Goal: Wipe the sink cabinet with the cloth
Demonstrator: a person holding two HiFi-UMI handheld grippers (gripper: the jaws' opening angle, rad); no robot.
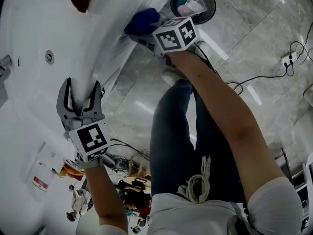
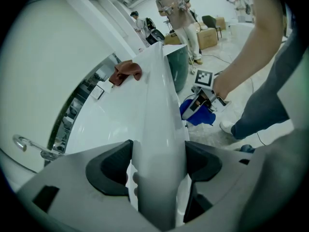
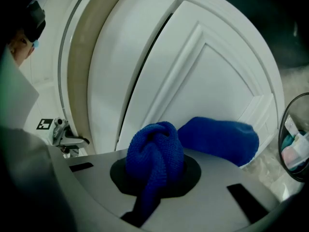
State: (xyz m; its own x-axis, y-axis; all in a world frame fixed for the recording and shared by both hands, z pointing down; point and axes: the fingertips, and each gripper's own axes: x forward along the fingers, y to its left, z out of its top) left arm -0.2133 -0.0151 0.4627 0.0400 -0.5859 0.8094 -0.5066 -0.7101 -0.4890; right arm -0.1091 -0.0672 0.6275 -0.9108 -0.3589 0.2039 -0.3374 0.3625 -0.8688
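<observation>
The blue cloth [image 1: 142, 21] is pressed against the white door of the sink cabinet [image 1: 117, 58], below the countertop edge. My right gripper [image 1: 145, 33] is shut on it. In the right gripper view a knot of the cloth [image 3: 154, 153] fills the jaws of the right gripper [image 3: 155, 168], and the rest of the cloth lies flat on the panelled cabinet door [image 3: 193, 76]. My left gripper [image 1: 80, 99] straddles the white countertop edge [image 2: 159, 129]. Both jaws of the left gripper [image 2: 157, 168] sit against that edge. From the left gripper view the cloth [image 2: 198, 115] shows low on the cabinet front.
A red-brown rag [image 2: 126, 71] lies on the countertop [image 1: 39, 33] beyond the basin drain [image 1: 49, 57]. A chrome faucet [image 2: 29, 146] is at the left. A black waste bin [image 1: 193, 1] stands on the marble floor right of the cabinet. Cables [image 1: 274, 75] trail nearby. People [image 2: 178, 8] stand far off.
</observation>
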